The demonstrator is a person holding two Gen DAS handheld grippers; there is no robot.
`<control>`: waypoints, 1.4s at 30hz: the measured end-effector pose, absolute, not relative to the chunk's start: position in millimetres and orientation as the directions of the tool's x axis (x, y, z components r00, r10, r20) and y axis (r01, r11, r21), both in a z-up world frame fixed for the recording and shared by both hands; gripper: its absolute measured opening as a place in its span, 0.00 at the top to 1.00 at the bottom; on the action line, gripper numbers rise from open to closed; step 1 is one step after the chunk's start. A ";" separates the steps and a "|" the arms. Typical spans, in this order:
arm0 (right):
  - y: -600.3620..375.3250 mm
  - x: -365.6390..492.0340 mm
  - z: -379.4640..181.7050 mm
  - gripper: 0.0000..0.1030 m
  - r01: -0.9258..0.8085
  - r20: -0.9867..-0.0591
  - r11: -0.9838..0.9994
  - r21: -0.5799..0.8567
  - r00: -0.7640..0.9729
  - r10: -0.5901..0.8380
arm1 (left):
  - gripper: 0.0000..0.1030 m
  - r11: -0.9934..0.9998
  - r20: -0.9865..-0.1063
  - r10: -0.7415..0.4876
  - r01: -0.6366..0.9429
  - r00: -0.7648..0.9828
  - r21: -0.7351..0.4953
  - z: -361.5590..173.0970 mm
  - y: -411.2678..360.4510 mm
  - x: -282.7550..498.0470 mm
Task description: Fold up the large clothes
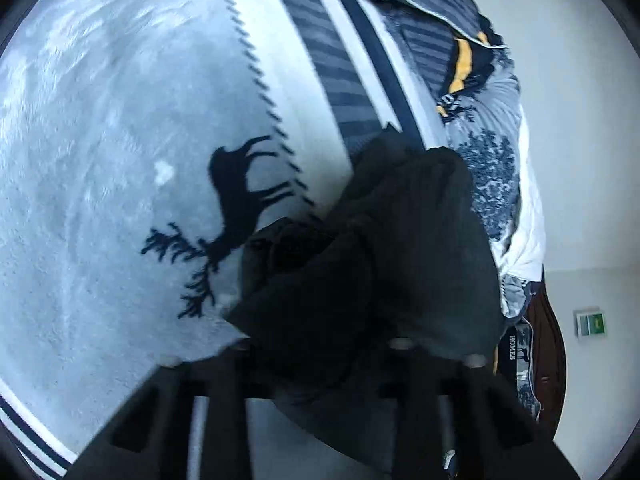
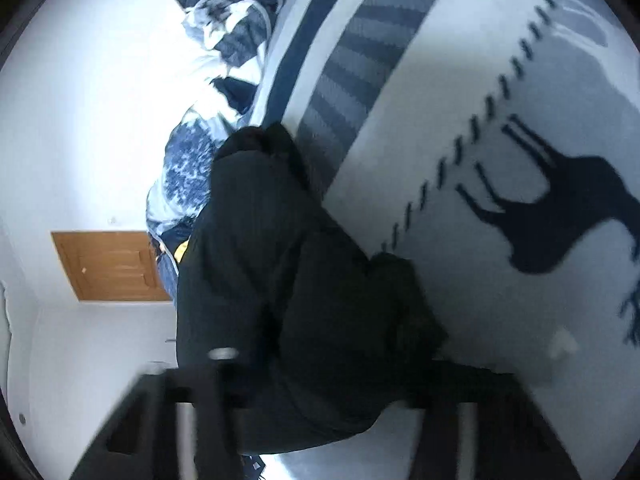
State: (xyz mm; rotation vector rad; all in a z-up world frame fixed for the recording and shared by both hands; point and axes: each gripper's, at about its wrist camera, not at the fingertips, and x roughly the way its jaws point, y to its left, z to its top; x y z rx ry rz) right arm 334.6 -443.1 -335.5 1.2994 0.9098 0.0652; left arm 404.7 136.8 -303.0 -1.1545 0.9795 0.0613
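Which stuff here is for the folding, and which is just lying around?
For the folding:
black garment
left gripper
right gripper

Just lying around:
deer blanket
blue patterned quilt
wooden door

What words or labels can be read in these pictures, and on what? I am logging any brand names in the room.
"HOMES": white letters running sideways on a dark band of the patterned bedding at the bed's edge, left wrist view.
Green and white sign on the wall: too small to read.
Black garment, deer blanket: no text shows.
Right wrist view: nothing readable.
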 end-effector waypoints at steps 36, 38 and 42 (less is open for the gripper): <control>-442.9 91.1 -195.1 0.16 0.341 -0.726 0.743 0.576 0.632 0.273 | 0.36 0.818 -0.799 -0.198 -0.353 0.568 -0.454 -162.3 132.5 157.4; -430.0 105.0 -174.9 0.16 0.276 -0.735 0.818 0.505 0.634 0.240 | 0.36 0.862 -0.806 -0.175 -0.308 0.565 -0.403 -157.4 119.9 174.4; -408.8 136.0 -156.3 0.16 0.181 -0.709 0.866 0.466 0.662 0.243 | 0.35 0.932 -0.808 -0.118 -0.216 0.578 -0.291 -152.3 92.2 208.0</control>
